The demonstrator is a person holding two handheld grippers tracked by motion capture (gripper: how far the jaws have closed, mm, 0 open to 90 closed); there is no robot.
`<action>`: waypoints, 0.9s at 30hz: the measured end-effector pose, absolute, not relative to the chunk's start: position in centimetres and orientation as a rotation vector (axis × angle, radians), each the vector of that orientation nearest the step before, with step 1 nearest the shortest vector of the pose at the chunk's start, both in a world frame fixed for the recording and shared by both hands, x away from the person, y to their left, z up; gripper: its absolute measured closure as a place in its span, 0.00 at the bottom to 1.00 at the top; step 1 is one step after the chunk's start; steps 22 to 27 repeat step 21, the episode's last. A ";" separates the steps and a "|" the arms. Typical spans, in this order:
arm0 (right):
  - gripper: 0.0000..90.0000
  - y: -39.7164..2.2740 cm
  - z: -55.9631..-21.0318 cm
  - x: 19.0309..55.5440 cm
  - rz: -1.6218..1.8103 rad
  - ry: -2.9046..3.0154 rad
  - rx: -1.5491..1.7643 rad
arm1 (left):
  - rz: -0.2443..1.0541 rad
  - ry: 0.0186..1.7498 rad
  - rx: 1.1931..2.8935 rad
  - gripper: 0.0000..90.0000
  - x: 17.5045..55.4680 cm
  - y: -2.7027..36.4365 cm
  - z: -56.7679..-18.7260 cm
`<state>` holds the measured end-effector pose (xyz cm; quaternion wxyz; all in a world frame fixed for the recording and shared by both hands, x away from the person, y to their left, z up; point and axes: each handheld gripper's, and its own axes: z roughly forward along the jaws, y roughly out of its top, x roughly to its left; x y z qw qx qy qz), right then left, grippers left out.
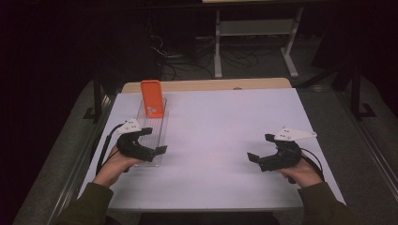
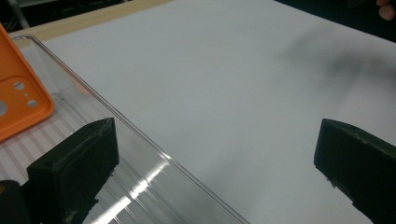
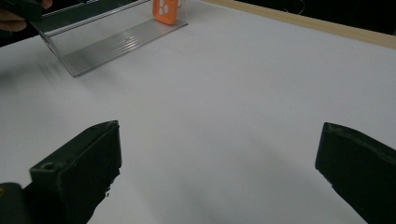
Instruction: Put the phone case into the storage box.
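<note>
Left gripper (image 1: 151,140): jaws wide apart, empty, over the near end of the clear tray (image 1: 162,123).
Right gripper (image 1: 261,148): jaws apart, empty, above bare white table (image 1: 225,126).
Phone case (image 1: 152,98): orange, leaning upright at the tray's far end, camera holes low.
Long axis: tray runs away from the person.
Likely step: reach the case; I'd approach along the tray, clearing its wall.

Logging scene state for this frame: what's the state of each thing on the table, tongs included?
Orange phone case: propped up on edge at the far end of the tray, camera cutouts facing the person.
Clear plastic tray: flat on the table, long side running away from the person.
Left tongs: open, above the tray's near end, holding nothing.
Right tongs: open, above bare table, holding nothing.
</note>
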<state>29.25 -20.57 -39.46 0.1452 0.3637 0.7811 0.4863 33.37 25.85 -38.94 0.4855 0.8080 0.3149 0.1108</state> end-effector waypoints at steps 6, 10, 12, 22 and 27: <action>0.00 -20.5 -39.4 29.2 1.408 2.242 1.045 | 0.277 0.755 1.981 0.00 33.1 25.8 -39.5; 0.00 -20.6 -39.4 29.2 1.404 2.245 1.036 | 0.281 0.752 1.983 0.00 33.1 25.8 -39.5; 0.00 -20.5 -39.5 29.2 1.402 2.247 1.046 | 0.281 0.753 1.985 0.00 33.0 25.9 -39.5; 0.00 -20.5 -39.6 29.2 1.402 2.252 1.046 | 0.283 0.750 1.985 0.00 32.9 25.9 -39.5; 0.00 -20.5 -39.6 29.2 1.402 2.252 1.046 | 0.283 0.750 1.985 0.00 32.9 25.9 -39.5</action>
